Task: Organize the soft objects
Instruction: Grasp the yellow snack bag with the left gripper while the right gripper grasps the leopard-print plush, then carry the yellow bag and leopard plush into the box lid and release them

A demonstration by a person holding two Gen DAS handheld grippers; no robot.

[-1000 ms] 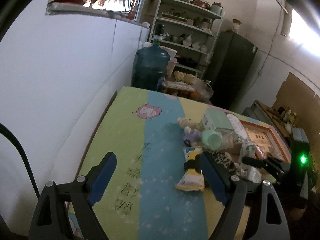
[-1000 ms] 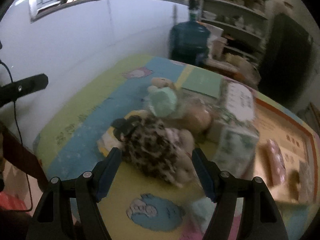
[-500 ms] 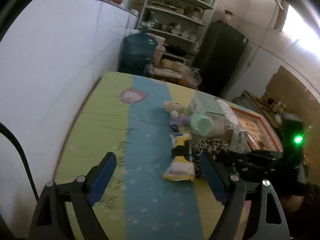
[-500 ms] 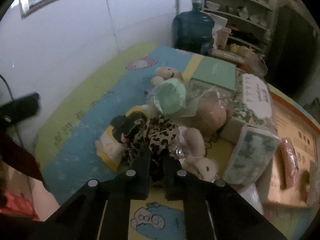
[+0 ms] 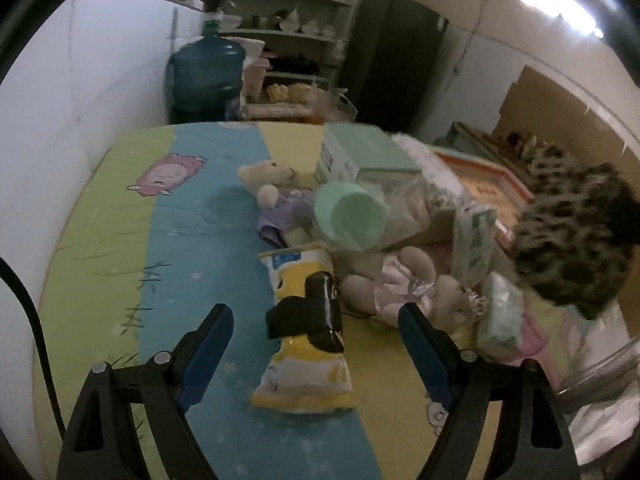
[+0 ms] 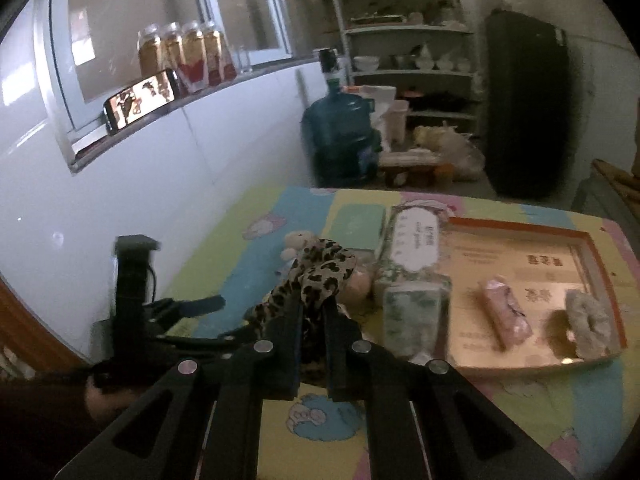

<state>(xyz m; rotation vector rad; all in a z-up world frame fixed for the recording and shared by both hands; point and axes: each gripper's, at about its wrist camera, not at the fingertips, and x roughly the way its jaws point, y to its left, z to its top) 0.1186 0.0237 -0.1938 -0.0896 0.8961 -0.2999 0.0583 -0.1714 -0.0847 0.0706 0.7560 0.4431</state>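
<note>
A leopard-print soft cloth point(image 6: 320, 266) hangs lifted above the pile, and my right gripper point(image 6: 312, 306) is shut on it. In the left wrist view the same cloth point(image 5: 572, 232) shows blurred at the right, off the mat. My left gripper point(image 5: 314, 340) stands open low over the mat, its blue pads either side of a yellow pouch point(image 5: 304, 360) with a black strap-like item point(image 5: 308, 316) lying across it; the pads touch neither. A cream teddy point(image 5: 264, 176), a pink-dressed plush point(image 5: 400, 284) and a mint cup point(image 5: 348, 216) lie just beyond.
An orange-rimmed tray point(image 6: 520, 232) at the right holds a pink roll point(image 6: 506, 314) and a grey fluffy piece point(image 6: 588, 320). Tissue packs point(image 6: 412, 316) and a green box point(image 5: 360, 152) crowd the pile. A white wall runs along the left; a water jug point(image 6: 340, 136) stands behind.
My right gripper closed on the leopard cloth and lifted it off the pile. My left gripper moved down and forward, from the mat's left part to around the yellow pouch.
</note>
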